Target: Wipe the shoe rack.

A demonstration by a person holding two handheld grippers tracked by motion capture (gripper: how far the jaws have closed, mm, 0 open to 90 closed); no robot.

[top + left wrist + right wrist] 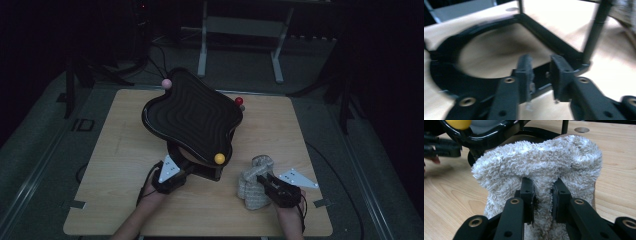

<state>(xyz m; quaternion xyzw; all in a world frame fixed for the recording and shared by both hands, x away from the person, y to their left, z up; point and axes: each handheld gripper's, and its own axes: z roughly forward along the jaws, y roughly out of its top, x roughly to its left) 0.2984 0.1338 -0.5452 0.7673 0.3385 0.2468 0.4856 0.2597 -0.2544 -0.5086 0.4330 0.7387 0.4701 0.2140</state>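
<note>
A black wavy tray (192, 117) stands tilted on a black stand, with a pink ball (165, 83), a red ball (239, 101) and a yellow ball (219, 158) at its rim. My left gripper (200, 171) reaches in under the tray at the stand's base. In the left gripper view its jaws (541, 72) stand apart, with the base's black ring and bar (544, 37) just beyond them and nothing pressed between the pads. My right gripper (261, 178) is shut on a fluffy beige cloth (251, 189), and its pads pinch a fold of the cloth (536, 165).
The wooden table (125, 150) has bare room at its left and far right. A thin black post (596, 27) rises from the stand's base. A metal frame on legs (240, 30) stands on the dark floor behind the table.
</note>
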